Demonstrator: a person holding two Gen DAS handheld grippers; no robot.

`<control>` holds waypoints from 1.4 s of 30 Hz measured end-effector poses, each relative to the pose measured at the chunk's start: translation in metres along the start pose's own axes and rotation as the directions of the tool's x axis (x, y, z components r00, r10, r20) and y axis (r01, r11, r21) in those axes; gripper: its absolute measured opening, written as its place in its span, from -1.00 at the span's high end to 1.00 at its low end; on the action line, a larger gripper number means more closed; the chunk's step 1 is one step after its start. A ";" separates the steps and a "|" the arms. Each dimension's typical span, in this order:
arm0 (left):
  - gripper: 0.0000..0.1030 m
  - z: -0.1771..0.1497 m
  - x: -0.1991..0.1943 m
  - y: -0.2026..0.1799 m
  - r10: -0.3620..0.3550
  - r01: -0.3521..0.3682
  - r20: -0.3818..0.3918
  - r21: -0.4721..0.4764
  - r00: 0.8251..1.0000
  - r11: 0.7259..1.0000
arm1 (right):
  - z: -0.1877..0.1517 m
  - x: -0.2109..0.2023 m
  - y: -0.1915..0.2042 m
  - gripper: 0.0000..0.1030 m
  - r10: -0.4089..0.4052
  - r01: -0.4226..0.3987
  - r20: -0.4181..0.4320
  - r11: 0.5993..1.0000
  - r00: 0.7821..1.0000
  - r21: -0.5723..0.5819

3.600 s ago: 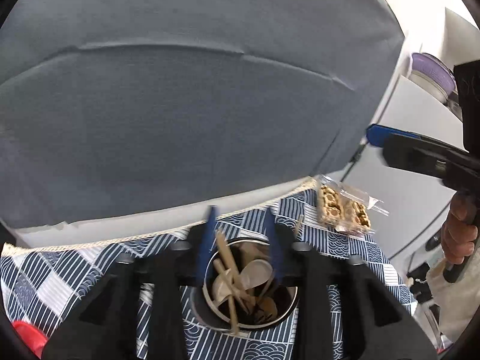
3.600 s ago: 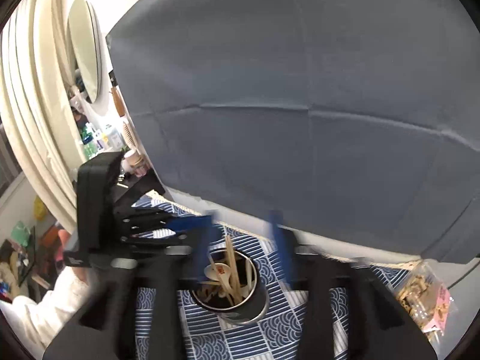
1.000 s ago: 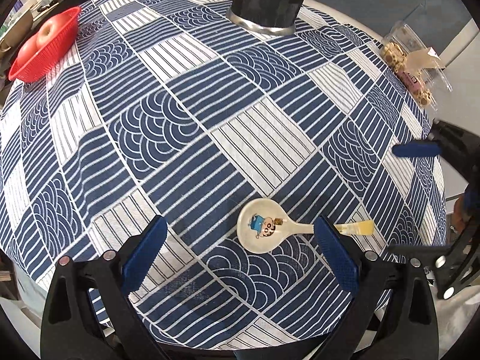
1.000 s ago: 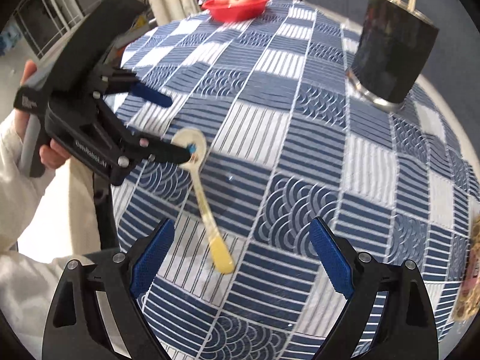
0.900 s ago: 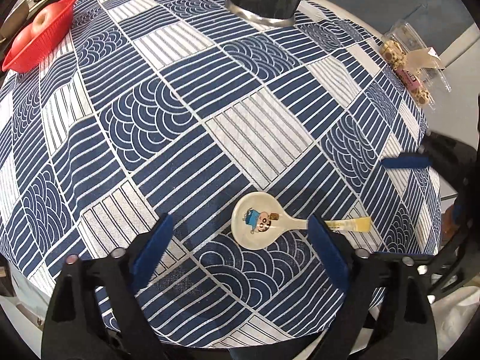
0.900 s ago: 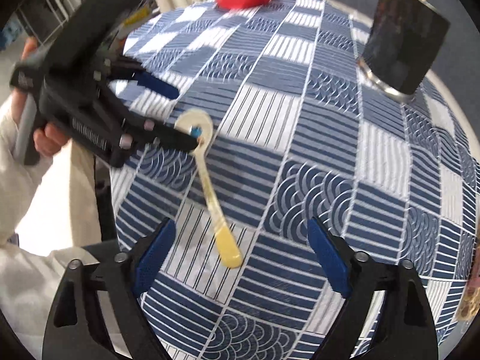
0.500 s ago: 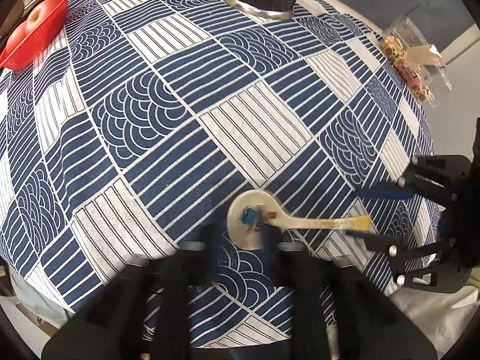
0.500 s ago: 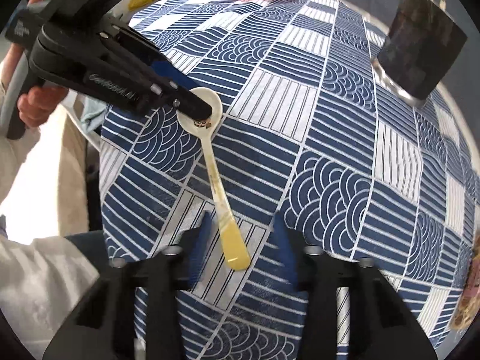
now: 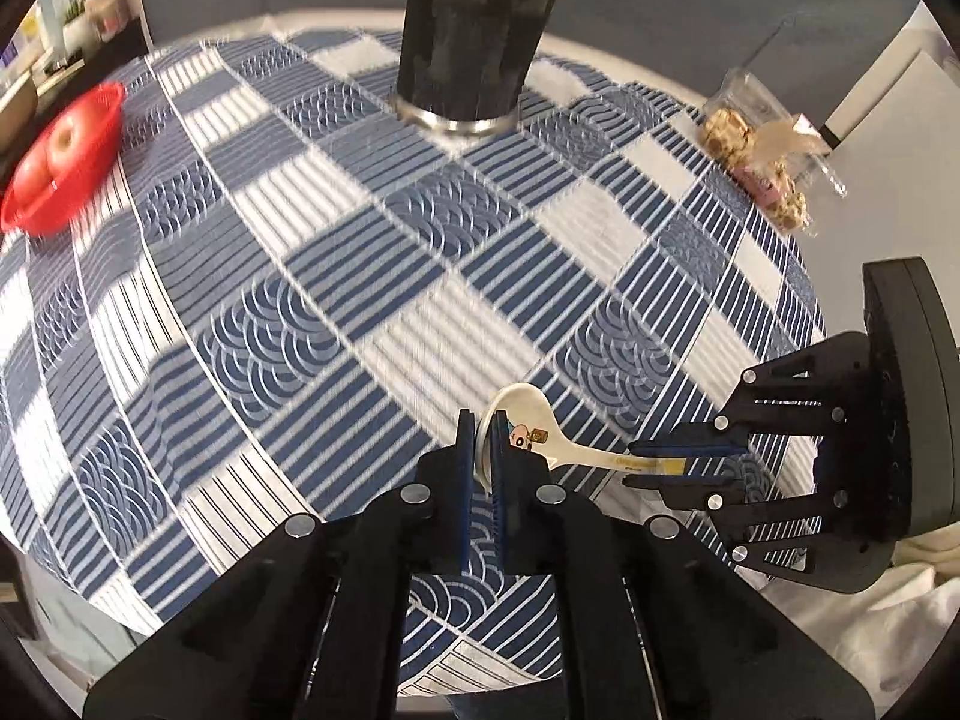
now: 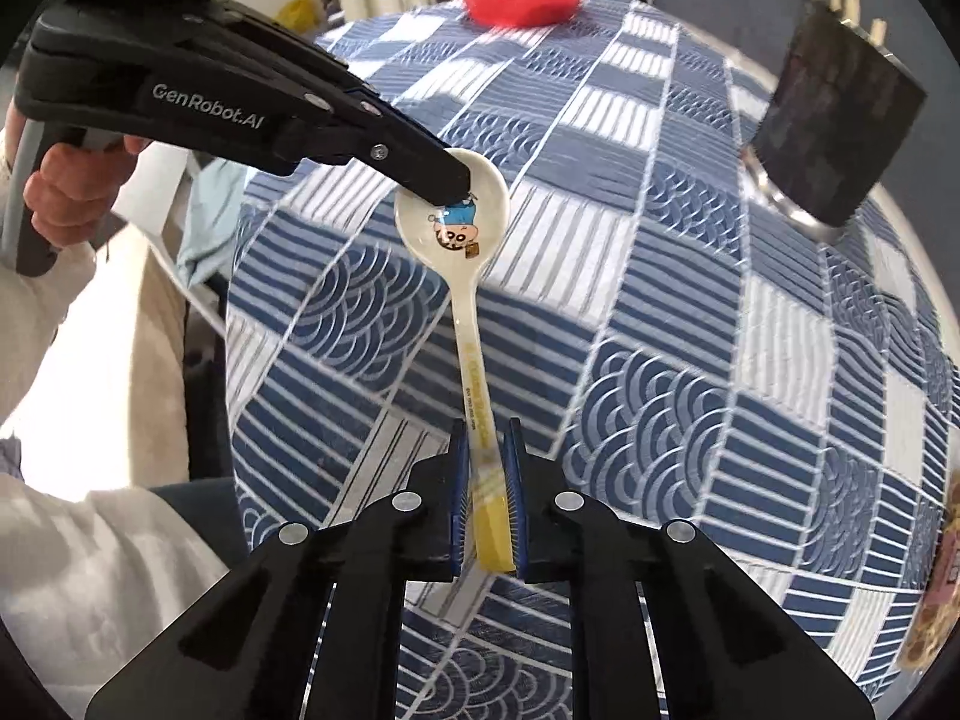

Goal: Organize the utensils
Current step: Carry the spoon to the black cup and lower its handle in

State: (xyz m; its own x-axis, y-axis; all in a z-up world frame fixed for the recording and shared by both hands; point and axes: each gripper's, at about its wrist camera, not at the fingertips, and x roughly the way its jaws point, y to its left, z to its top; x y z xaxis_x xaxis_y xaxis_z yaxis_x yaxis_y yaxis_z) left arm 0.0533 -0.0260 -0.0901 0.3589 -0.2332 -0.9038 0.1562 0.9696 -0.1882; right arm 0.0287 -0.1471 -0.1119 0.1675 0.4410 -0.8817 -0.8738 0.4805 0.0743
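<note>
Holding the white ceramic soup spoon with a cartoon print (image 10: 462, 276) from both ends right now. My left gripper (image 9: 478, 456) has its jaws closing, pinched on the rim of the spoon's bowl, while my right gripper (image 10: 485, 480) has its jaws closing too, clamped on the yellow tip of the handle. That spoon sits just above the blue-and-white patchwork cloth on the desk (image 9: 336, 276), near the front edge, well apart from the dark cylindrical utensil holder (image 9: 477, 30) at the far side.
</note>
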 end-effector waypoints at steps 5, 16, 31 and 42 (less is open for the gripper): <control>0.89 0.022 -0.037 -0.005 0.027 -0.028 0.069 0.026 0.997 0.999 | 0.013 -0.039 -0.004 0.79 -0.033 0.032 0.109 0.999 0.993 0.007; 0.89 0.076 -0.098 -0.017 0.071 -0.089 0.140 0.120 0.988 0.989 | 0.055 -0.088 -0.026 0.79 -0.112 0.113 0.236 0.994 0.965 0.009; 0.89 0.173 -0.165 -0.012 0.119 -0.194 0.252 0.297 0.960 0.935 | 0.146 -0.128 -0.068 0.79 -0.254 0.257 0.345 0.966 0.903 0.037; 0.88 0.242 -0.169 -0.016 0.077 -0.204 0.283 0.451 0.956 0.869 | 0.183 -0.127 -0.116 0.79 -0.319 0.269 0.377 0.946 0.870 0.181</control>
State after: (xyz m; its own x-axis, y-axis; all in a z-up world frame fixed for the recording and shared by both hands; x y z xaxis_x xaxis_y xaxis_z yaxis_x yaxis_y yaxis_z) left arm 0.2127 -0.0204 0.1584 0.6156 -0.1689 -0.7697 0.4776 0.8569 0.1940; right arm 0.1921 -0.1199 0.0764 0.5965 0.5156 -0.6150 -0.6989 0.7105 -0.0821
